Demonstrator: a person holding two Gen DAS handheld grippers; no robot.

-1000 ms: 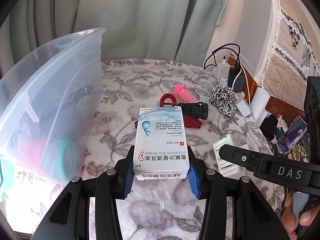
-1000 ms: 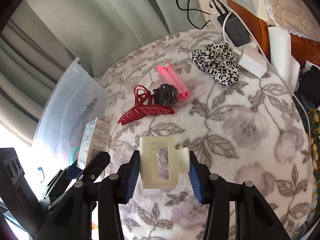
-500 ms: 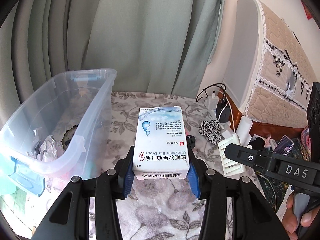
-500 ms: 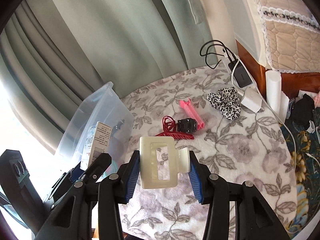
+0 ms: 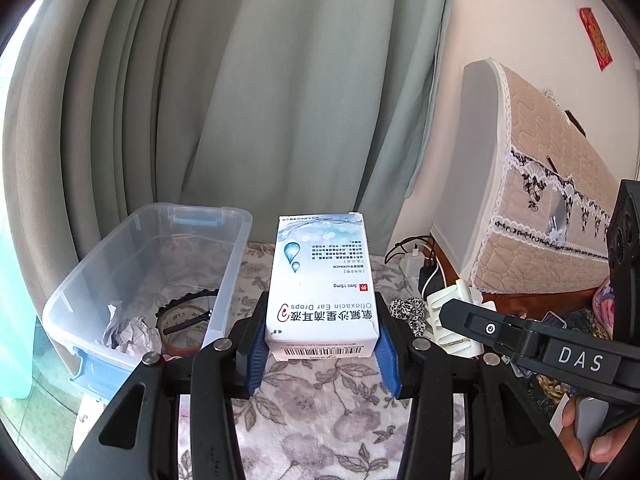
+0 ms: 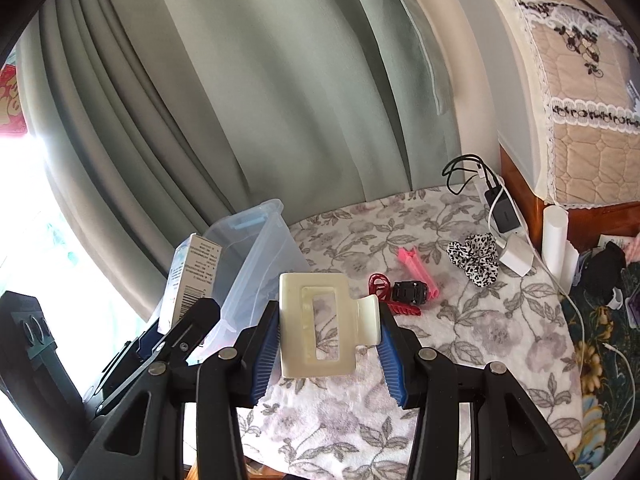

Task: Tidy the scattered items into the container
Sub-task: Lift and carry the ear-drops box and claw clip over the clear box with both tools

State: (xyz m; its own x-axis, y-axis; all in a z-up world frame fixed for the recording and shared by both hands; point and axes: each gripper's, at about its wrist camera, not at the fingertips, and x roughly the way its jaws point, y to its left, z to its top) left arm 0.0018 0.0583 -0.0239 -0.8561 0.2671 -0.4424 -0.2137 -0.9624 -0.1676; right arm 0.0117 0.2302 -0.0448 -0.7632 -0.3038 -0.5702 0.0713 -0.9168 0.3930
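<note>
Now, left gripper point(image 5: 322, 344): your blue pads are clamped on the sides of the ear-drops box point(image 5: 322, 284), which stands lifted clear of the surface, barcode end toward you.
Right gripper point(image 6: 326, 344): your pads are pressed on the cream hair claw point(image 6: 316, 322), one on its flat frame, the other on its lever tab; it too is held up off the surface.
Your hand point(image 5: 592, 436): fingers wrap the right gripper's handle at the lower right of the left view.
Container point(image 5: 224, 280): the clear plastic bin sits at the surface's left edge, beside the curtain; you see crumpled paper point(image 5: 128, 330), a tape roll point(image 5: 182, 328) and a black headband point(image 5: 188, 298) inside.
Surface point(image 6: 500, 340): a floral fleece cover; toward its middle lie a red hair claw point(image 6: 394, 298), a small black toy car point(image 6: 410, 292) touching it, and pink rollers point(image 6: 416, 266) just behind.
Far right corner: a leopard scrunchie point(image 6: 476, 258) lies just beside a white charger point(image 6: 516, 256) and black adapter point(image 6: 504, 212) with cables.
Room: grey-green curtain point(image 5: 260, 92) behind the surface; a quilted, lace-trimmed cover point(image 5: 548, 208) to the right.
</note>
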